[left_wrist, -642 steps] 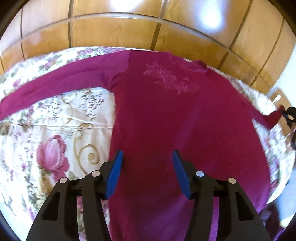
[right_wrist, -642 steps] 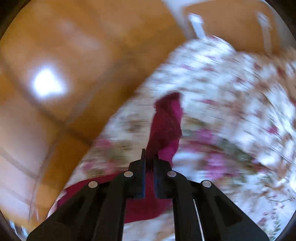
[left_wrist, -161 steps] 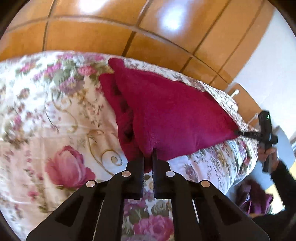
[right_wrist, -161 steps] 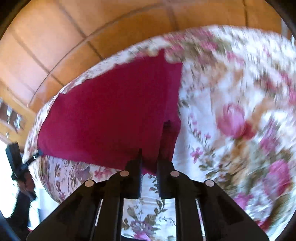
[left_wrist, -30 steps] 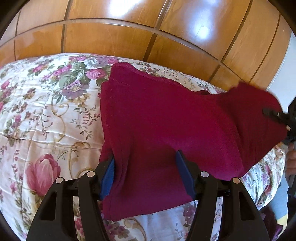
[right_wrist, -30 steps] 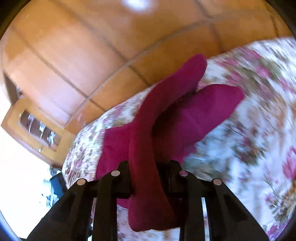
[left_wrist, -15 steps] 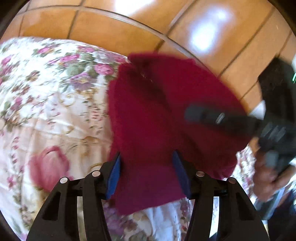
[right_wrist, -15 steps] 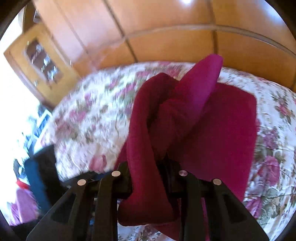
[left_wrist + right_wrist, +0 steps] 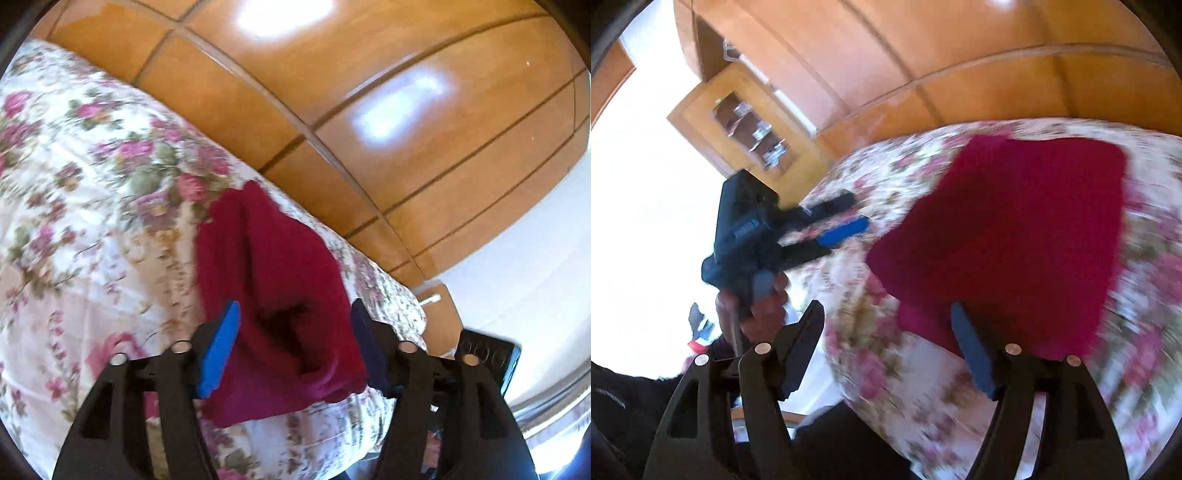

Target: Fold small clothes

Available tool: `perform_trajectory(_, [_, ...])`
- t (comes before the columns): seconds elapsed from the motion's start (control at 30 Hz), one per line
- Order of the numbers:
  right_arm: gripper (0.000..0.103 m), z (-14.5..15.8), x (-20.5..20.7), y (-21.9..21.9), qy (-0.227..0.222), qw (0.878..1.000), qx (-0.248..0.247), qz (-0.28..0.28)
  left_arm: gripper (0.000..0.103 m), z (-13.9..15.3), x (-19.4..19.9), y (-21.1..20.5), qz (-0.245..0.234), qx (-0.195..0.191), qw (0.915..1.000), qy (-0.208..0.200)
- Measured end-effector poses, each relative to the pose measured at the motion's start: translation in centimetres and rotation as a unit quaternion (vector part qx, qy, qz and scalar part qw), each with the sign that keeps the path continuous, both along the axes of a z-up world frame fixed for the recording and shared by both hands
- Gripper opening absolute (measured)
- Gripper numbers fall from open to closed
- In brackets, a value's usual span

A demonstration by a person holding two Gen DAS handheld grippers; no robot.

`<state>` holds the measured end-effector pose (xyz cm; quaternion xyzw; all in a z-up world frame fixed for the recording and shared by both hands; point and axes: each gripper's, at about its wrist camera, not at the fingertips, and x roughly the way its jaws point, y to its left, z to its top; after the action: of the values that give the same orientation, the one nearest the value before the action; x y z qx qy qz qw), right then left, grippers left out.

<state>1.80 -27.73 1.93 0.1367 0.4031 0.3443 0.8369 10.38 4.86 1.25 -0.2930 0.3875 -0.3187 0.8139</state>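
Note:
A dark red garment [image 9: 280,295] lies folded into a compact bundle on the floral bedspread [image 9: 81,206]. In the left wrist view my left gripper [image 9: 293,314] is open, its blue-padded jaws either side of the bundle's near end, not closed on it. In the right wrist view the garment [image 9: 1015,236] shows as a flat folded rectangle. My right gripper [image 9: 886,317] is open and empty just off its near left corner. The left gripper [image 9: 834,218] also appears there, held in a hand, open above the bed edge.
A glossy wooden wardrobe wall [image 9: 369,110] runs behind the bed. A wooden cabinet with glass shelves [image 9: 753,129] stands at the left. The bed edge [image 9: 849,369] drops off near my right gripper. A small wooden bedside unit [image 9: 439,314] stands at the bed's far corner.
My right gripper has let go of the red garment and pulled back, open. The garment now lies flat and folded. My left gripper has swung to the right over the bundle.

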Motion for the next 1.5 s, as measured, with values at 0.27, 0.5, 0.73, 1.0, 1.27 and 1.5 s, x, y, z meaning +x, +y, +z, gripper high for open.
perform_trajectory(0.27, [0.066,-3.1,-2.8,-0.6,-0.045,0.978,-0.183,-0.094,0.071,-1.3,2.2,-6.8,-0.051,0.098,0.9931,0.040])
perform_trajectory(0.5, [0.019,-4.9,-0.8,-1.0,-0.023,0.974,-0.182,-0.134,0.006,-2.1,1.8,-7.1,-0.050,0.113,0.9907,0.058])
perform_trajectory(0.73, [0.014,-6.1,-2.1,-1.9,-0.010,0.976,-0.183,-0.121,0.006,-6.0,-0.9,-5.9,-0.049,0.112,0.9880,0.095])
perform_trajectory(1.0, [0.033,-5.9,-2.0,-2.6,0.007,0.977,-0.183,-0.108,0.011,-4.0,-2.7,-6.4,-0.022,0.170,0.9847,0.035])
perform_trajectory(1.27, [0.066,-0.7,-2.7,-5.9,-0.023,0.983,-0.136,-0.118,0.031,1.9,-3.4,-8.3,0.045,0.295,0.9483,-0.107])
perform_trajectory(1.5, [0.072,1.2,3.2,-6.0,-0.022,0.977,-0.099,-0.186,0.031,2.1,-2.7,-10.7,0.041,0.337,0.9301,-0.140])
